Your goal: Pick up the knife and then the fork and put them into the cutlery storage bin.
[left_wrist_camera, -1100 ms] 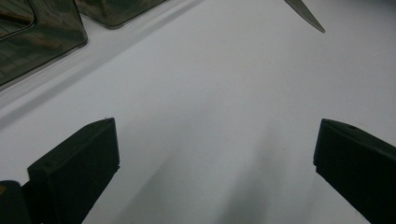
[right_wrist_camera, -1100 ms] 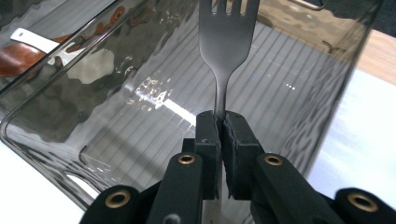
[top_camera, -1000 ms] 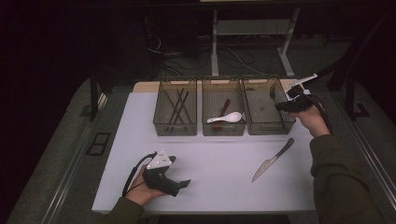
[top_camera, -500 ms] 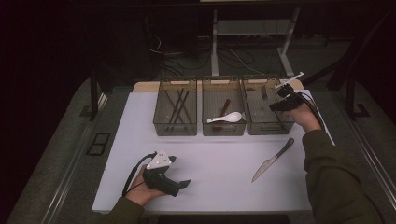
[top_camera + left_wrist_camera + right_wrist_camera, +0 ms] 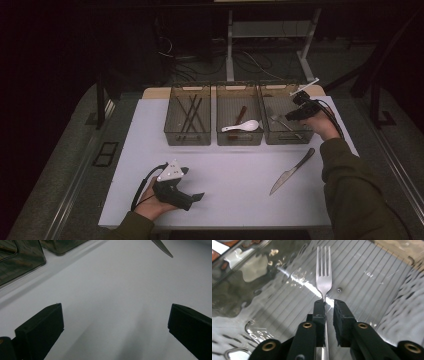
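Observation:
A metal fork [image 5: 324, 282] lies in the right-hand clear bin [image 5: 287, 137], tines pointing away from my right gripper [image 5: 328, 301]. Its handle runs between the two black jaws. The left pad is against the handle and a narrow gap shows at the right pad; the jaws have just been opening. In the high view the right gripper [image 5: 295, 115] hovers over that bin, beside the fork [image 5: 282, 122]. My left gripper [image 5: 196, 196] rests on the white table [image 5: 240, 170] at the front left. Its jaws stand wide open [image 5: 115, 312] with nothing between them.
A knife [image 5: 292, 171] lies on the table in front of the right bin, its blade tip [image 5: 162, 247] far ahead of the left jaws. The middle bin holds a white spoon [image 5: 242, 126] and a brown utensil. The left bin [image 5: 187, 135] holds dark chopsticks.
The right hand has shifted left and slightly down over the right bin. The left hand and its gripper have stayed put.

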Demonstrator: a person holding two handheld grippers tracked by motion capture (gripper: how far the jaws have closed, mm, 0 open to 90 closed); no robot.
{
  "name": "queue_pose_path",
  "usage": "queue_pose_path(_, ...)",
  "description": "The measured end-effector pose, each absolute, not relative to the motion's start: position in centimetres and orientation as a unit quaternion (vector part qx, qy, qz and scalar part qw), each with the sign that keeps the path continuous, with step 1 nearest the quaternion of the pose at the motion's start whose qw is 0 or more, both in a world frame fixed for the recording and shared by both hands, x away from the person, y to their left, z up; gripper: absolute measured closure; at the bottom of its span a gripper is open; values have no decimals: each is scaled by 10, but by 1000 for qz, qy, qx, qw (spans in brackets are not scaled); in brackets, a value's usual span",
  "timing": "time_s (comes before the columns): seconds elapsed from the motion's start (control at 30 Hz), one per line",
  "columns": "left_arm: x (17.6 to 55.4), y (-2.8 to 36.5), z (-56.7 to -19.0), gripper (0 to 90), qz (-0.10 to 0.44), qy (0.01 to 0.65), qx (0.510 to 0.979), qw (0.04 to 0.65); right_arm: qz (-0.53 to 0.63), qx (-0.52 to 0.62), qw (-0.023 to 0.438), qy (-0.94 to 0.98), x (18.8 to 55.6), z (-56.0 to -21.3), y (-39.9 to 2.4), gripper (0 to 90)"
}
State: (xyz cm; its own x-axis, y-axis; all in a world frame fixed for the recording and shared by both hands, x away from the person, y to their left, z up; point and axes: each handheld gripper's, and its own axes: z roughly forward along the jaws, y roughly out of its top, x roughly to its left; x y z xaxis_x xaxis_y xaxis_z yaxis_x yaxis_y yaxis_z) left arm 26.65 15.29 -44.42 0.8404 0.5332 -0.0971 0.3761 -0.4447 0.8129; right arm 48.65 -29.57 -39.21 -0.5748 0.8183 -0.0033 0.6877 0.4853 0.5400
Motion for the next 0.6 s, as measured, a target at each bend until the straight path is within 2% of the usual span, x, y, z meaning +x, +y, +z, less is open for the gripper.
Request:
queue_pose_path(0.3,266,153,-444,0,87,269,845,453,284,453,134,835,481,-382,-304,671)
queue_pose_path(0.6,266,153,-444,0,87,269,846,452,353,450,132,810,464,-364,-316,606)
